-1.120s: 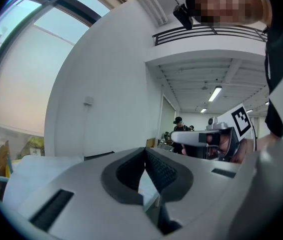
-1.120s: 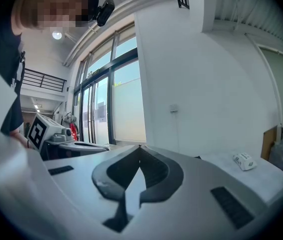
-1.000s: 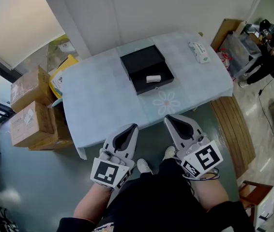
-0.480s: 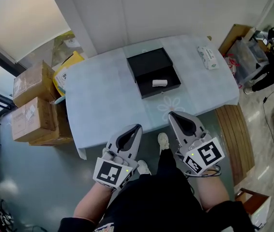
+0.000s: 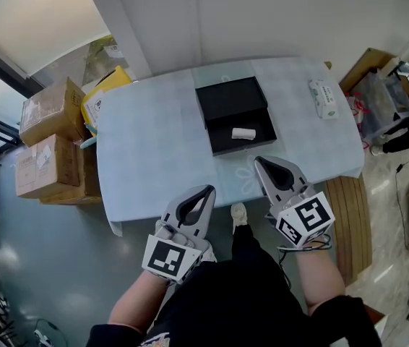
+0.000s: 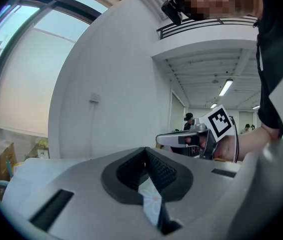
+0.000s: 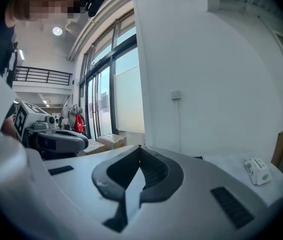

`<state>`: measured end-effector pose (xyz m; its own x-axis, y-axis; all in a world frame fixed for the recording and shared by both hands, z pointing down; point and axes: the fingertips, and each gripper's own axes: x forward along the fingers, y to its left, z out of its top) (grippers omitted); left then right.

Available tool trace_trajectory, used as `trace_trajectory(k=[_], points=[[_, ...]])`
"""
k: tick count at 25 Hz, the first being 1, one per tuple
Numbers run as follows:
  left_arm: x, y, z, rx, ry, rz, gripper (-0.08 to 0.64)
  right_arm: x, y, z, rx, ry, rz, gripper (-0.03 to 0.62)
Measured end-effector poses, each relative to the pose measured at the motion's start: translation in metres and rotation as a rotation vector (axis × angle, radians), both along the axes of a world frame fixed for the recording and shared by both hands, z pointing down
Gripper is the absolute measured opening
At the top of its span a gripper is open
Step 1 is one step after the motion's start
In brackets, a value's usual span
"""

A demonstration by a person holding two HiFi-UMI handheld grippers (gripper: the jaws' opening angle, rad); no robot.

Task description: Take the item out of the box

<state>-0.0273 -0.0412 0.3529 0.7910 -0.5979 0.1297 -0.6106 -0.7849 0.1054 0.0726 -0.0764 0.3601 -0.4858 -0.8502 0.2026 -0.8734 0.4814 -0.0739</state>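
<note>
An open black box (image 5: 232,101) lies on the pale blue table (image 5: 154,150) in the head view. A small white item (image 5: 243,133) rests in the box's near half. Both grippers hover at the table's near edge, short of the box. My left gripper (image 5: 209,189) is shut and empty, its jaws meeting at the tip (image 6: 145,149). My right gripper (image 5: 257,160) is also shut with nothing in it (image 7: 140,146), its tip over the table's flower print, just below the box. Each gripper view shows the other gripper beside it.
A wrapped tissue pack (image 5: 325,98) lies at the table's right end, also in the right gripper view (image 7: 257,170). Cardboard boxes (image 5: 45,147) and a yellow bag (image 5: 100,100) stand left of the table. A wooden board (image 5: 349,215) lies on the floor at right.
The table and box have shifted closer and lower in the head view. Both grippers have come forward to the table's near edge, staying shut.
</note>
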Motion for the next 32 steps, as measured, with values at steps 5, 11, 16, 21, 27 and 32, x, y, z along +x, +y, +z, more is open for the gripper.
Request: trace_trajectory(k=[5, 11, 16, 21, 27, 32], points=[[0.019, -0.024, 0.008, -0.019, -0.008, -0.019, 0.008, 0.014, -0.039, 0.017, -0.033, 0.025, -0.05, 0.009], [0.042, -0.05, 0.022, -0.028, -0.021, -0.029, 0.008, 0.032, -0.082, 0.049, -0.091, 0.067, -0.112, 0.009], [0.056, -0.071, 0.04, -0.068, -0.029, -0.061, 0.008, 0.045, -0.117, 0.08, -0.155, 0.1, -0.168, 0.009], [0.066, -0.084, 0.052, -0.09, -0.043, -0.091, 0.008, 0.051, -0.143, 0.118, -0.236, 0.159, -0.251, 0.009], [0.072, -0.097, 0.06, -0.116, -0.062, -0.134, 0.009, 0.055, -0.161, 0.161, -0.344, 0.23, -0.374, 0.014], [0.081, -0.105, 0.069, -0.128, -0.067, -0.157, 0.009, 0.055, -0.167, 0.194, -0.419, 0.305, -0.477, 0.056]])
